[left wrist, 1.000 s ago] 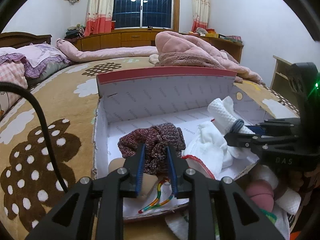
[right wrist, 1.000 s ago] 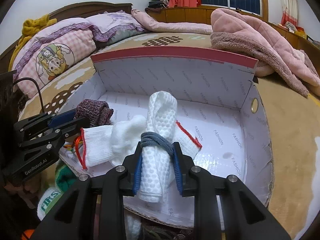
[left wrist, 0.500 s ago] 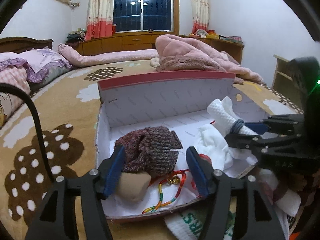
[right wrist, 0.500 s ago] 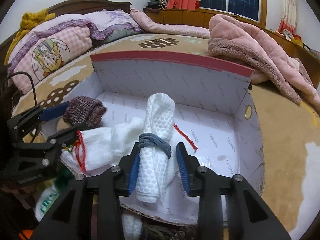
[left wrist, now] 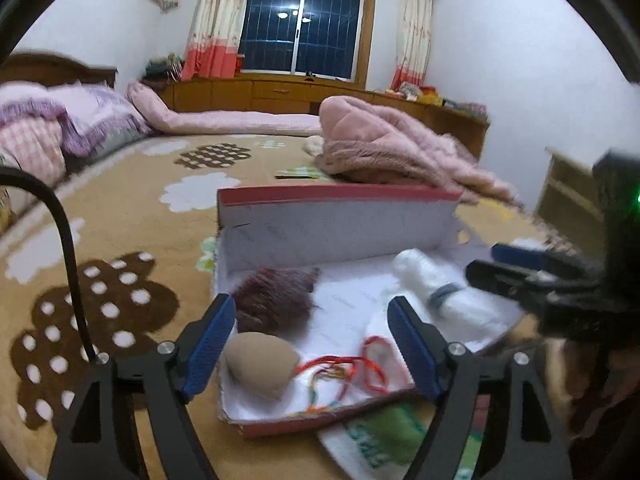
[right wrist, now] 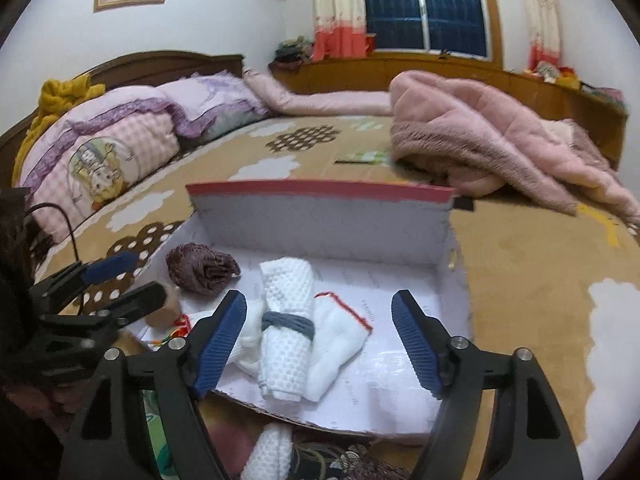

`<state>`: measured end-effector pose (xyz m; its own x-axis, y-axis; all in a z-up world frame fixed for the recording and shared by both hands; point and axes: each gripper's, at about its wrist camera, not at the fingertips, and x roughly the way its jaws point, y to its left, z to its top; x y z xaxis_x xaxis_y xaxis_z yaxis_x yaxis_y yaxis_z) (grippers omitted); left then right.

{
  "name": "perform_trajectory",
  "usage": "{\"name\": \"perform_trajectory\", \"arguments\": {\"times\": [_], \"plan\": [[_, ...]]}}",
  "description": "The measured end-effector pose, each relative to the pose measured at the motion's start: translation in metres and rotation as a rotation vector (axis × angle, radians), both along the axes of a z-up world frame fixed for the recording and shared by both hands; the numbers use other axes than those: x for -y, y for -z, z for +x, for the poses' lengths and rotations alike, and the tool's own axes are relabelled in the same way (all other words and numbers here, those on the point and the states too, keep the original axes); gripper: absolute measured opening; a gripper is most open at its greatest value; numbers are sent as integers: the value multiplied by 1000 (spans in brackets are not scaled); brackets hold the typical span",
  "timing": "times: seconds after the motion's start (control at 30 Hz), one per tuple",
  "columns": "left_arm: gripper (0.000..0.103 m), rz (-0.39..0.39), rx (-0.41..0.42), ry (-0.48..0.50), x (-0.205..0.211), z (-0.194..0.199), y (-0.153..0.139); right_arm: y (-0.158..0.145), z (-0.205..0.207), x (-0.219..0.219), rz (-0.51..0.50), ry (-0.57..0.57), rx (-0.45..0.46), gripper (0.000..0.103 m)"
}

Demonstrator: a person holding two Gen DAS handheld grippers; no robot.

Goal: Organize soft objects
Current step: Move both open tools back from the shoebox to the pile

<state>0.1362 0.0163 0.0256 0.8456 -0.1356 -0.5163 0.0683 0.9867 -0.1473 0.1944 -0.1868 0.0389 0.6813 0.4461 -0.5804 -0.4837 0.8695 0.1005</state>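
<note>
1. The box [right wrist: 320,208] sits on the bed [right wrist: 520,280], its far wall upright with a red rim.
2. The left gripper [left wrist: 310,344] has just been opening its jaws; they stand spread above the near left corner and pinch nothing.
3. Below them lie a maroon knit [left wrist: 272,300] and a tan pouch [left wrist: 260,364] (touching each other), plus a red cord [left wrist: 368,364].
4. The right gripper [right wrist: 318,340] has likewise just been opening; its jaws are spread and free.
5. A white roll [right wrist: 286,320], tied with a grey band [right wrist: 288,322], lies in the box between those jaws, resting on white cloths [right wrist: 340,340].
</note>
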Motion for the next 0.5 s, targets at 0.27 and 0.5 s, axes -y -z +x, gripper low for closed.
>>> {"name": "perform_trajectory", "arguments": {"times": [0.27, 0.5], "plan": [[82, 20, 44, 30, 8, -26, -16, -10, -14, 6, 17, -1, 8, 79], [82, -1, 25, 68, 7, -39, -14, -7, -29, 14, -10, -18, 17, 79]]}}
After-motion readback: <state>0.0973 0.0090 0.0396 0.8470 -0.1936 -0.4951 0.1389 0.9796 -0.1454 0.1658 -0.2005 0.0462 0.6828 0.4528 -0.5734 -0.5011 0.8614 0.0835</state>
